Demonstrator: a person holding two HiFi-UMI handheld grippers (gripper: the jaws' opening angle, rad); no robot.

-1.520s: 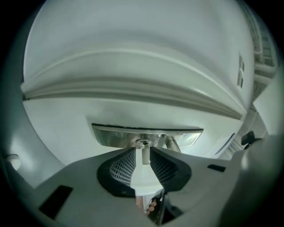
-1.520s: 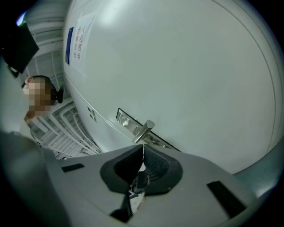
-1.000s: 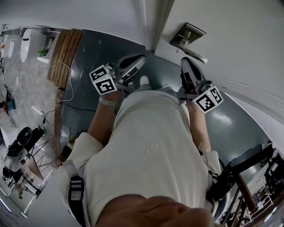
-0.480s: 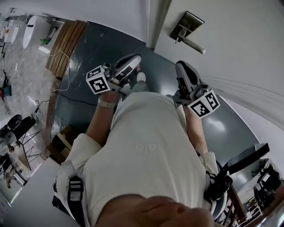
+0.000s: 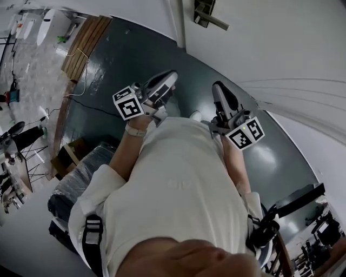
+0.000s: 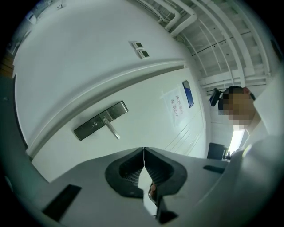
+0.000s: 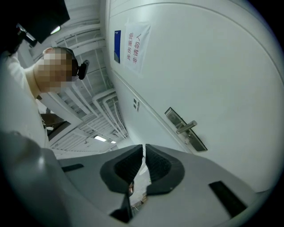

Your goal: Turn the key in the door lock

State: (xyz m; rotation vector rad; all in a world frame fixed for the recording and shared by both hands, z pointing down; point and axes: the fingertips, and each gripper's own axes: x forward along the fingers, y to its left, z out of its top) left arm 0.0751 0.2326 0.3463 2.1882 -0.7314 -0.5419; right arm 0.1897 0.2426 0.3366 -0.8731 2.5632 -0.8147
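The metal lock plate with its lever handle (image 5: 204, 13) sits on the white door (image 5: 281, 48) at the top edge of the head view. No key shows in any view. My left gripper (image 5: 172, 76) is held out over the dark floor, well short of the door, jaws shut and empty. My right gripper (image 5: 217, 86) is beside it, also shut with nothing between the pads. In the left gripper view the lock plate (image 6: 101, 119) lies far off beyond the left gripper (image 6: 144, 150). In the right gripper view the lock plate (image 7: 185, 129) lies up and right of the right gripper (image 7: 144, 148).
A paper notice (image 6: 175, 106) hangs on the door. Wooden boards (image 5: 81, 46) and a loose cable (image 5: 75, 70) lie on the floor at upper left. A black wrapped bundle (image 5: 81, 184) and stands with equipment (image 5: 16, 135) are at the left.
The lock plate has slid up to the top edge of the head view and looks smaller. Both grippers stand farther from the door than before, still shut.
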